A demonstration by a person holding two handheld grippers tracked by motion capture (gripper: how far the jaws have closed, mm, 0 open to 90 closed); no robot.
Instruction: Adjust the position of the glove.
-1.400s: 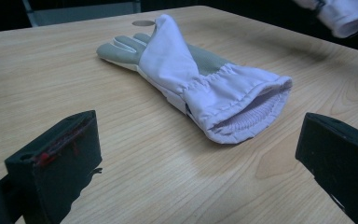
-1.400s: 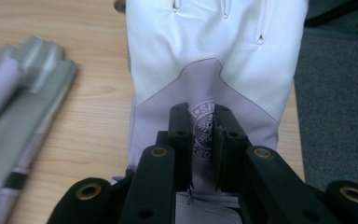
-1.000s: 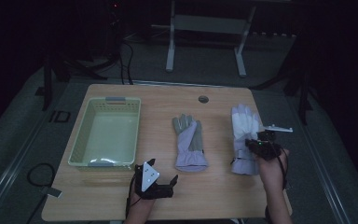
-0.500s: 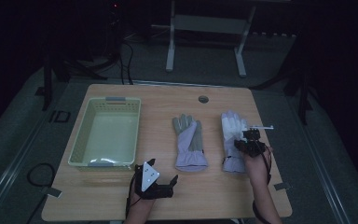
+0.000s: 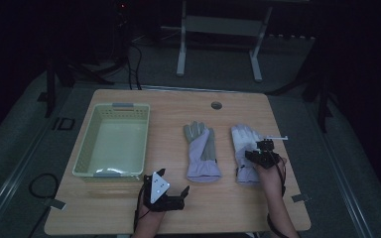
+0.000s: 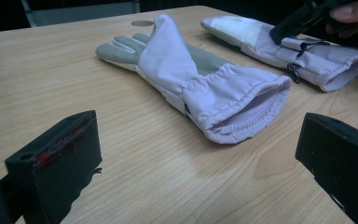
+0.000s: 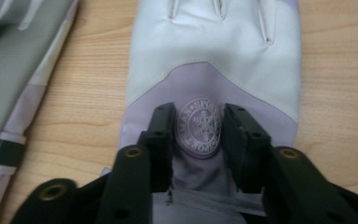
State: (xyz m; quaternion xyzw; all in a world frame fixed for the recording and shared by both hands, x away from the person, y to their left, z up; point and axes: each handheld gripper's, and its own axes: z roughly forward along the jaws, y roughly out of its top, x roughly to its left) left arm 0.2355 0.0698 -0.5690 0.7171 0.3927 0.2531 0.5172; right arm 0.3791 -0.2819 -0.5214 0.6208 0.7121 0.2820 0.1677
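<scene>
The right glove [image 5: 244, 148] lies flat on the table, just right of the other glove [image 5: 202, 152]. The right gripper [image 7: 197, 125] has just been opening, its jaws partly apart around the round badge, tips resting on the cloth. It looks like a let-go; next comes lifting straight off.

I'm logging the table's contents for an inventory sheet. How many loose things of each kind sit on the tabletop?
Gloves: 2, the middle glove and the right glove
Baskets: 1, the pale green basket
Total: 3
</scene>
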